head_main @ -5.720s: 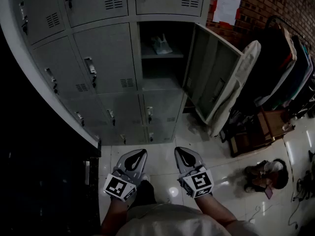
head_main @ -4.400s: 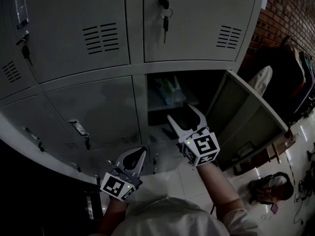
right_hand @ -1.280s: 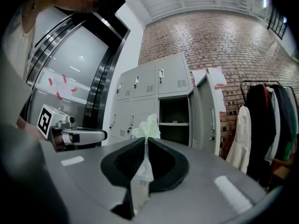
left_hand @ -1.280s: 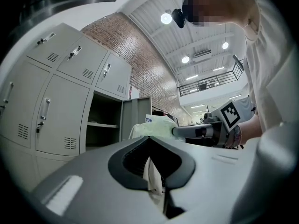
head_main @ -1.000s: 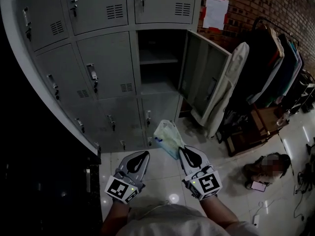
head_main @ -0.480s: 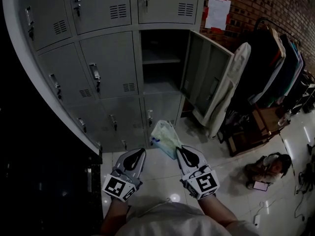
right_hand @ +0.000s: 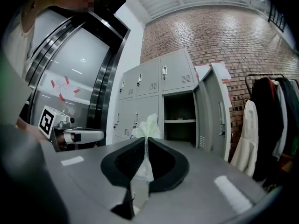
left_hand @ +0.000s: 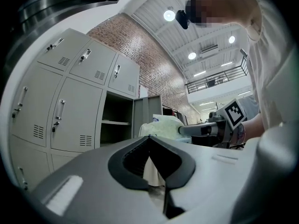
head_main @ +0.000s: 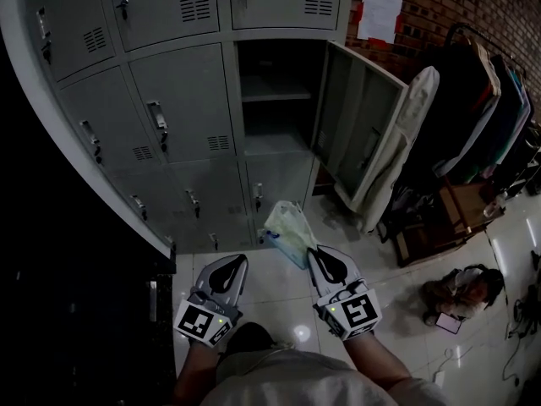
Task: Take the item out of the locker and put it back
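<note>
The right tongs (head_main: 318,253) are clenched on a thin, pale plastic bag (head_main: 287,227). In the right gripper view the two jaws are pressed together on the bag's gathered top, and the crumpled plastic (right_hand: 147,124) stands up just above the tips of the right tongs (right_hand: 145,140). In the head view the bag hangs in the air in front of these tongs, above the tiled floor (head_main: 279,282) and well apart from the locker (head_main: 182,108). It is outside the locker.

The left tongs (head_main: 240,261) are closed too, but they are empty. In the left gripper view the tips of the left tongs (left_hand: 149,137) touch each other and nothing is between them. The same view shows the bag (left_hand: 164,126) at the end of the other tongs, to the right.

One compartment of the grey locker is open; its door (head_main: 359,134) is swung out to the right. Inside there is a shelf (head_main: 275,97), and it is dark there. The other doors are closed.

A white coat (head_main: 407,138) hangs just beside the open door, with darker clothes further right, in front of a brick wall (head_main: 456,7). A person (head_main: 463,288) is low on the floor at the right.
</note>
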The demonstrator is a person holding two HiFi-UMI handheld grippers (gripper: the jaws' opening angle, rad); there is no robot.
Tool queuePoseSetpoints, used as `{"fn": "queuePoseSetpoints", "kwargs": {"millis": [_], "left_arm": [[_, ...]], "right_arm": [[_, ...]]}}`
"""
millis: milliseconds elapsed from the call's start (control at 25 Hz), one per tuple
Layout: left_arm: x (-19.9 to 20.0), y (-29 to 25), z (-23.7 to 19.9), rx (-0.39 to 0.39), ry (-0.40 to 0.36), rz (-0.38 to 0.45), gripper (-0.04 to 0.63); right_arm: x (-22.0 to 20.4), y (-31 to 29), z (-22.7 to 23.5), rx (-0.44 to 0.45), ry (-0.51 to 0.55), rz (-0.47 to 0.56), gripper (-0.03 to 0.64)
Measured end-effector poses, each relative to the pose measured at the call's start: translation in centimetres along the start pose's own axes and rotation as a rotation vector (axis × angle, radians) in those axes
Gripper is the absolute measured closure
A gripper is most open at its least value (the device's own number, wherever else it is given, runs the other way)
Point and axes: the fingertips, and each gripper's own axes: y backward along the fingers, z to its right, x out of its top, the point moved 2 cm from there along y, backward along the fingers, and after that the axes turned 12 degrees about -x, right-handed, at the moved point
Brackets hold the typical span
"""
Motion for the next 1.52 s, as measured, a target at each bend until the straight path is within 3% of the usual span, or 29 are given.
{"fn": "queuePoseSetpoints", "kwargs": {"millis": [320, 920, 1280, 1520], "left_arm": [[-0.9, -2.2, -5.1, 0.012, 0.006, -0.004, 0.626], [1.6, -9.9, -24.4, -0.068, -0.062, 0.054, 0.626], [1.4, -14.0, -26.8, -0.083, -0.064, 0.062, 0.626], [1.3, -15.9, -26.9, -0.103, -0.078, 0.043, 0.626]], "right_arm": [[-0.2, -5.9, 1.1, 0.006, -0.013, 0.014, 0.6], [3.3, -24.3, 4.4, -0.113, 0.022, 0.091, 0.6], [4.3, -29.1, 6.9, -0.134, 0.045, 0.109, 0.6], [9.3, -35.2, 10.2, -0.198, 0.162, 0.183, 0.598]]}}
